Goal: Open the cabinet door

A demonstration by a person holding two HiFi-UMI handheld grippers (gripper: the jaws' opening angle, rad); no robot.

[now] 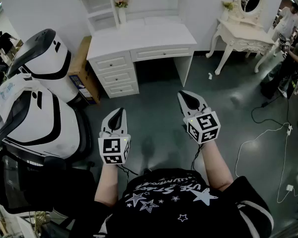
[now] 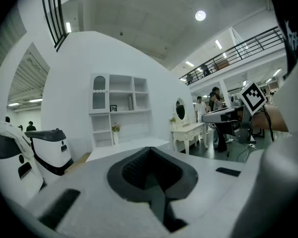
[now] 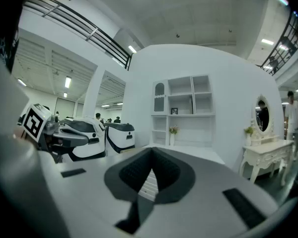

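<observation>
Dark grey-green polished floor [image 1: 159, 128] in what looks like a big showroom hall with white walls, ceiling lights and an upper walkway with railings. Writing first: honestly not much is legible. The person's black shirt [image 1: 174, 200] has white stars and some lettering I can't properly read, the cardboard box [image 1: 82, 63] by the desk has blue print that's too small, and each gripper's cube just shows black-and-white square markers. Both claws are clenched with nothing in them: left gripper [image 1: 118, 111] and right gripper [image 1: 186, 96] are held side by side over the floor, well back from the white desk [image 1: 139, 36]. The cabinet door [image 2: 99, 93], arched with a glass panel, sits closed at the top left of the desk's hutch [image 2: 121, 108]. White pod chairs [image 1: 44, 58] stand left, a vanity table [image 1: 243, 33] right, and loose cables [image 1: 258, 138] trail nearby.
</observation>
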